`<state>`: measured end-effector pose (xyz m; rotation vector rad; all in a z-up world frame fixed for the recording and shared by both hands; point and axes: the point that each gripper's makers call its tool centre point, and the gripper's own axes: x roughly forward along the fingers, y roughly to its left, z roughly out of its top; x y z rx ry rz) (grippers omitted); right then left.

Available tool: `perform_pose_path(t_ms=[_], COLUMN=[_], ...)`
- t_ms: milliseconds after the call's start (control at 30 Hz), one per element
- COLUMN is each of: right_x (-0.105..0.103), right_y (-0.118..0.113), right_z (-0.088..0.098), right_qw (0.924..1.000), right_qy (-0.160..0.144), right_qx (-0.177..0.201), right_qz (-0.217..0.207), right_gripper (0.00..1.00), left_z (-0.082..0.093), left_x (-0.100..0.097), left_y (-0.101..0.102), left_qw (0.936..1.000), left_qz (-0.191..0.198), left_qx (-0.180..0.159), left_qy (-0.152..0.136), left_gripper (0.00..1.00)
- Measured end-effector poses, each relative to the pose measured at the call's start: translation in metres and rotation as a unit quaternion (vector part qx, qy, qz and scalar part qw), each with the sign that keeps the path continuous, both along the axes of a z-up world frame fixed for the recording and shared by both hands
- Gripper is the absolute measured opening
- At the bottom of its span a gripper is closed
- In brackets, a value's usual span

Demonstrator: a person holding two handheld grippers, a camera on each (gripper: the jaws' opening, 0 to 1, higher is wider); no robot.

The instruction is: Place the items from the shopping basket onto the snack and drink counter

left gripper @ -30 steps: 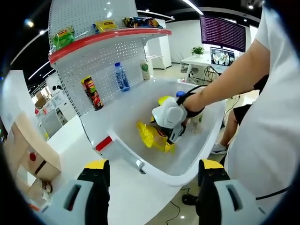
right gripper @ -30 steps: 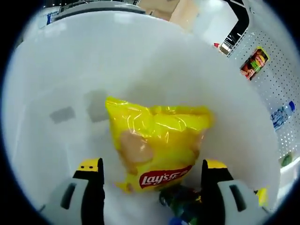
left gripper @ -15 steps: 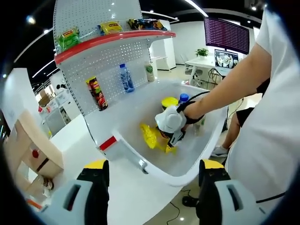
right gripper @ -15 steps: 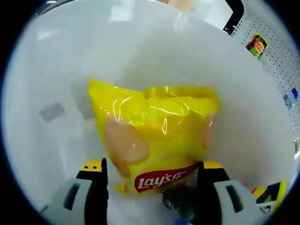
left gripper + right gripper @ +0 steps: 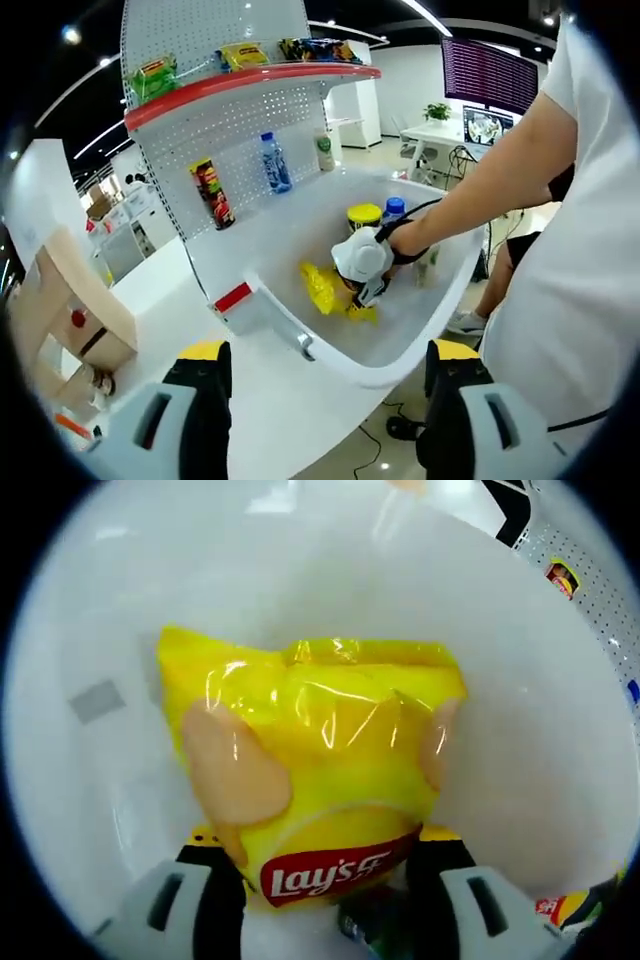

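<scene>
In the left gripper view, our left gripper (image 5: pixel 325 400) sits at the bottom of the frame with its jaws spread wide and nothing between them, raised over the near edge of the white bench (image 5: pixel 285 400). Beyond it, at centre frame, lies the white tub-shaped counter (image 5: pixel 400 340). Our right gripper (image 5: pixel 362 290) reaches down into it from the right, held by a hand (image 5: pixel 405 222) whose arm runs to the upper right.

Just left of that gripper, the yellow Lay's chip bag (image 5: pixel 320 288) rests on the counter floor. A yellow-lidded tub (image 5: pixel 362 215) and a blue-capped bottle (image 5: pixel 394 208) stand just behind the gripper. On the pegboard shelf (image 5: pixel 240 150) at upper centre we see a Pringles can (image 5: pixel 212 192), a water bottle (image 5: pixel 274 163) and a small green-labelled bottle (image 5: pixel 324 150); snack packets (image 5: pixel 240 55) lie along the red-edged top shelf.

In the right gripper view, the Lay's chip bag (image 5: pixel 315 770) spreads across the centre of the frame, its logo end at lower centre. Our right gripper (image 5: pixel 325 880) has its two jaws set on either side of the bag's lower end, close against it; we cannot tell whether they are pressing it. Around the bag is the white counter floor (image 5: pixel 520 770).
</scene>
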<state>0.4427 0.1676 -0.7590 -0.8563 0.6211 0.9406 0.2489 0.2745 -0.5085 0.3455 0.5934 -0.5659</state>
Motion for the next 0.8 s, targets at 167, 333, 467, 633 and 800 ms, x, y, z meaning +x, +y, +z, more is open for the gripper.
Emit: perform_pose_path(t_ms=[167, 333, 467, 633, 800], right_x=[-0.001, 0.001, 0.001, -0.002, -0.004], right_y=[0.004, 0.002, 0.000, 0.001, 0.006], right_z=[-0.001, -0.001, -0.002, 0.002, 0.014], right_qw=[1.0000, 0.9999, 0.9999, 0.9999, 0.9996], right_qy=[-0.002, -0.008, -0.009, -0.001, -0.006], right_qx=[0.003, -0.003, -0.009, 0.007, 0.023], right_qz=[0.009, 0.010, 0.008, -0.010, -0.014], right_gripper=[0.57, 0.49, 0.45, 0.44, 0.43], left_z=[-0.002, -0.003, -0.002, -0.004, -0.004], left_x=[0.000, 0.002, 0.004, 0.003, 0.003], left_y=[0.004, 0.006, 0.009, 0.007, 0.004], left_qw=[1.0000, 0.9999, 0.9999, 0.9999, 0.9999], left_qz=[0.007, 0.010, 0.016, 0.014, 0.011], left_qx=[-0.001, 0.002, 0.001, 0.003, 0.005], left_qy=[0.005, 0.005, 0.005, 0.008, 0.009], left_gripper=[0.80, 0.80, 0.80, 0.80, 0.80])
